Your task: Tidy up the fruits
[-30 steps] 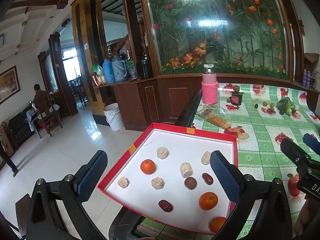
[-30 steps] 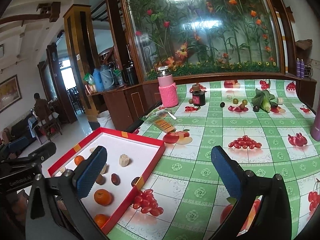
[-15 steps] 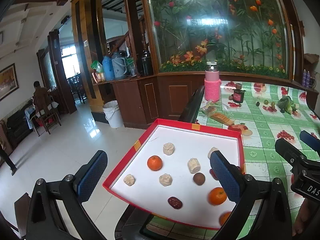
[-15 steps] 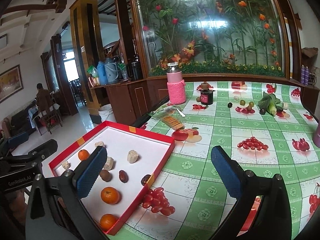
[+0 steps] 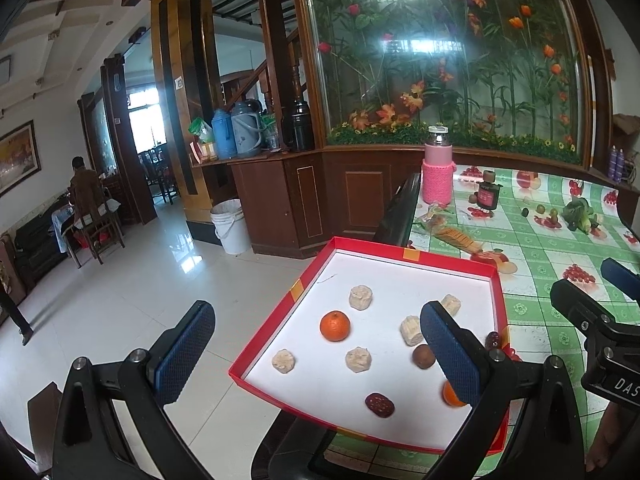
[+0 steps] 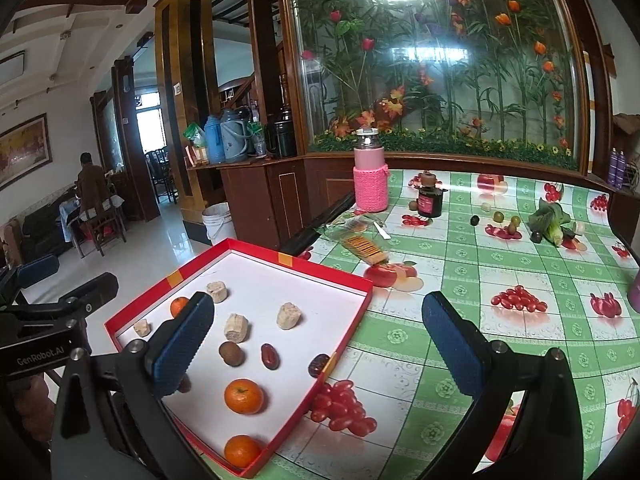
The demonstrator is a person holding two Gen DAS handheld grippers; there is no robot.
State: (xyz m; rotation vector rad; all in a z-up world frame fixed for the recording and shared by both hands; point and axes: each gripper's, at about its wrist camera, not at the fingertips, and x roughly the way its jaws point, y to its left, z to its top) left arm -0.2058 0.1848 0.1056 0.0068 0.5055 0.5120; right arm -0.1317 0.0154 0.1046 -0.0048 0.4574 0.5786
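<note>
Both grippers, left gripper (image 5: 316, 344) and right gripper (image 6: 316, 340), empty, fingers spread wide above red tray (image 5: 412, 255). Best next: lower straight over one orange (image 6: 243, 396), straddle, close gently.

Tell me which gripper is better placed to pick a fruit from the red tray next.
Left. The open left gripper frames the red tray and an orange; the right gripper, also open, points mostly at tablecloth.

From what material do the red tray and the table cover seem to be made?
The red tray: likely cardboard, matte white inside, with thin folded walls and taped corners. The table cover: probably plastic or oilcloth, glossy, since its printed fruit pattern reflects light. Neither is certain from the look alone.
</note>
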